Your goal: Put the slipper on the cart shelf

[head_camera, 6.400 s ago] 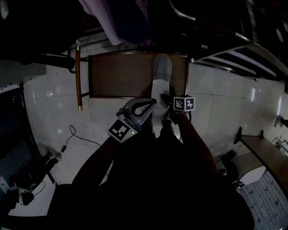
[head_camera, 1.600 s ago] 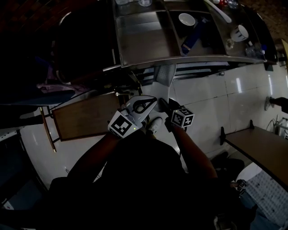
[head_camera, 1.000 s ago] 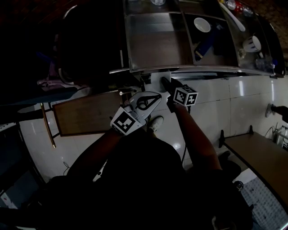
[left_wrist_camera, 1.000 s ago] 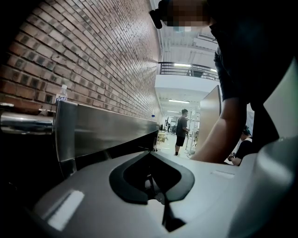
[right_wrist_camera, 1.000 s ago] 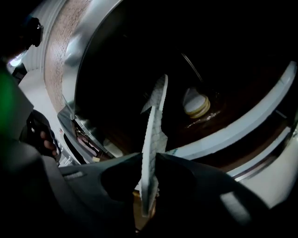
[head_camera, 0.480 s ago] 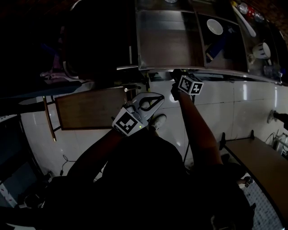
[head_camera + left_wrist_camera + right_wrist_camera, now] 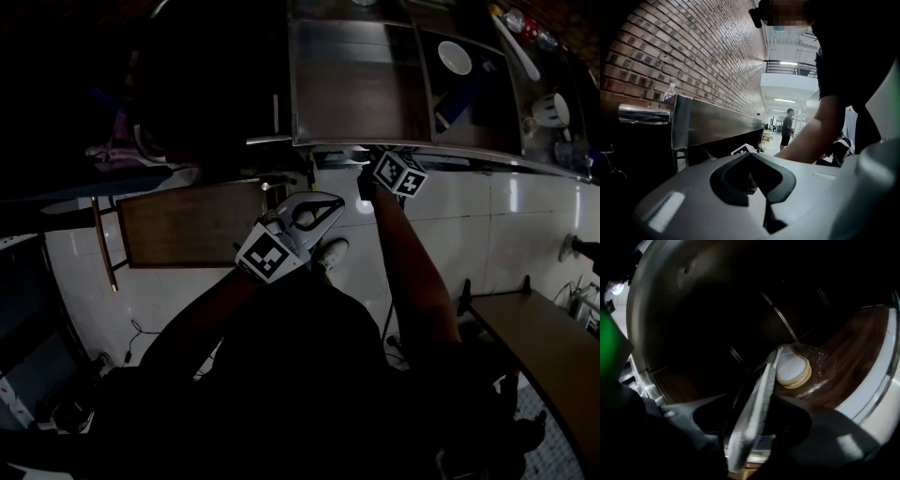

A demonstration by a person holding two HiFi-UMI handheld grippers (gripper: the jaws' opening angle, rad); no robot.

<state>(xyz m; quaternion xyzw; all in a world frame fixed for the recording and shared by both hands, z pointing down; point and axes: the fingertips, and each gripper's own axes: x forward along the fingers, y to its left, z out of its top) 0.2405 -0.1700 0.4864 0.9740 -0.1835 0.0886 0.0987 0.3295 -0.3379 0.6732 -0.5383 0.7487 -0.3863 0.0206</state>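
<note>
Head view: the left gripper (image 7: 305,214) hangs above the white tiled floor (image 7: 450,216), and the right gripper (image 7: 373,178) reaches in under the shiny steel cart (image 7: 356,142). Left gripper view: the grey jaws are pressed together, empty. Right gripper view: the jaws have just been opening and stand clear on either side of the pale grey flat slipper (image 7: 757,413), which stands on its edge on the cart's brown wooden shelf (image 7: 843,362).

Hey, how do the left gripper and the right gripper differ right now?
The left gripper has its jaws shut on nothing; the right gripper has its jaws apart, having just been opening, with the white slipper between them. The left gripper hangs outside the cart; the right gripper reaches in over the cart shelf. Both are hand-held, two-jaw tools.
</note>
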